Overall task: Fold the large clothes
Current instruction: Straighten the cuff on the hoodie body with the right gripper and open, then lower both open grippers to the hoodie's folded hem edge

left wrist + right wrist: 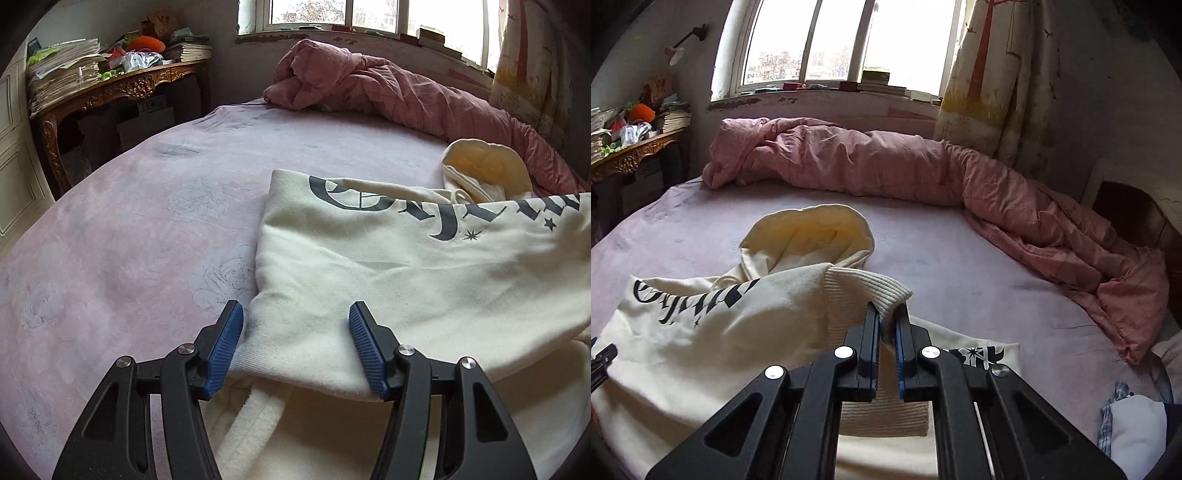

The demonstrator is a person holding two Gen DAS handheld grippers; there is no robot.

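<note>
A cream hoodie (pixel 388 266) with dark lettering lies on the pink bed (pixel 129 240); its hood (pixel 484 166) points toward the window. My left gripper (pixel 295 314) is open, its blue pads either side of the hoodie's ribbed hem, which lies between the jaws. In the right wrist view the hoodie (pixel 713 332) shows with its hood (pixel 812 236) beyond it. My right gripper (pixel 889 310) is shut on the ribbed hem (pixel 871 288) and holds it raised over the body of the hoodie.
A rumpled pink quilt (pixel 886 162) runs along the far side of the bed and down its right side. A carved wooden table (pixel 110 88) piled with papers stands at the left. A curtain (pixel 990 74) hangs by the window. A small bundle of clothes (pixel 1134 417) lies at lower right.
</note>
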